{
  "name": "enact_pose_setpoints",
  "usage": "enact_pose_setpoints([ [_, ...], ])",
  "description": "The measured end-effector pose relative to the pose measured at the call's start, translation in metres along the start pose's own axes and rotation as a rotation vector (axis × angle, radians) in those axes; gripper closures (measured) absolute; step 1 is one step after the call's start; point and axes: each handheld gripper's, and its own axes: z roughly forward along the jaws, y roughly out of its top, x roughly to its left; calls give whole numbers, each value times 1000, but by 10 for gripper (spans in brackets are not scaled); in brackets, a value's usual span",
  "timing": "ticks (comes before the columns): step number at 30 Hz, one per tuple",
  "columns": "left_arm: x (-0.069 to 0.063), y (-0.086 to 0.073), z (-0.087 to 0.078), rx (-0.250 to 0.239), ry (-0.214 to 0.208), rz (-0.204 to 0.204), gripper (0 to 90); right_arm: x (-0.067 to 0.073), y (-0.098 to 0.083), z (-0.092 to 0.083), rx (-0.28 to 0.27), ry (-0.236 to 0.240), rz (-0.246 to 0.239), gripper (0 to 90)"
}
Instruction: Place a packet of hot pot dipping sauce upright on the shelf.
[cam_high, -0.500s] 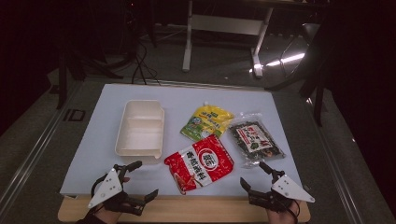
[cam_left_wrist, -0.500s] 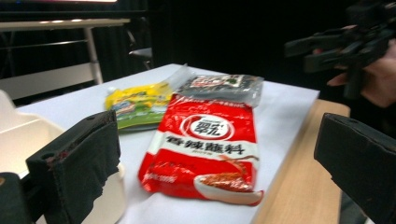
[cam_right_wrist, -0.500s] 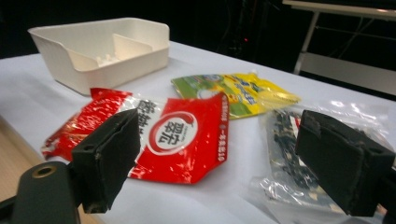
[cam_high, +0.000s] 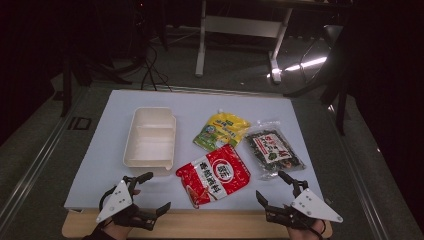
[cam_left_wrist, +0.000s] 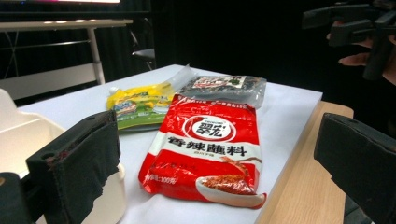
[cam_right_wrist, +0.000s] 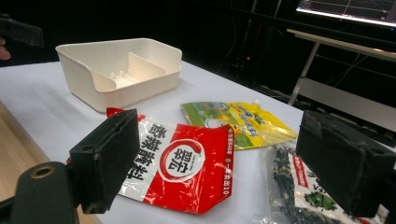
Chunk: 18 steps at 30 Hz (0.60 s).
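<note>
I see the red seasoning packet (cam_high: 214, 174) at one o'clock of my left gripper (cam_high: 148, 192) and ten o'clock of my right gripper (cam_high: 276, 191), both jaws wide, empty.

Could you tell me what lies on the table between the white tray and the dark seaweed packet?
Between the white tray and the dark seaweed packet lie the yellow-green pouch and, nearer the person, the red packet, seen in the high view.

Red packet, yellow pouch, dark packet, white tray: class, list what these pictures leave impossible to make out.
- Red packet: near corner behind the jaw, right gripper view.
- Dark packet: cut off by the bottom edge and a jaw there.
- White tray: cut by the left edge, left gripper view.
- Yellow pouch: print too small, high view.
</note>
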Motion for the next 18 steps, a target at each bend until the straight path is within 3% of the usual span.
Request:
enact_pose_setpoints([
  [3,-1,0,1,6,-3,7,13,-3,7,1,4,15,8,119],
  [5,-1,-1,2,13,-9,9,13,-6,13,2,12,-1,3,116],
  [9,-1,-2,4,18,-15,2,13,-13,25,9,51,14,23,116],
  [12,-2,-2,4,23,-17,8,13,-17,31,17,44,49,31,108],
  [13,-2,-2,4,23,-20,8,13,-17,33,20,53,38,22,108],
  [18,-2,-3,6,31,-23,4,13,-21,37,39,104,102,38,103],
])
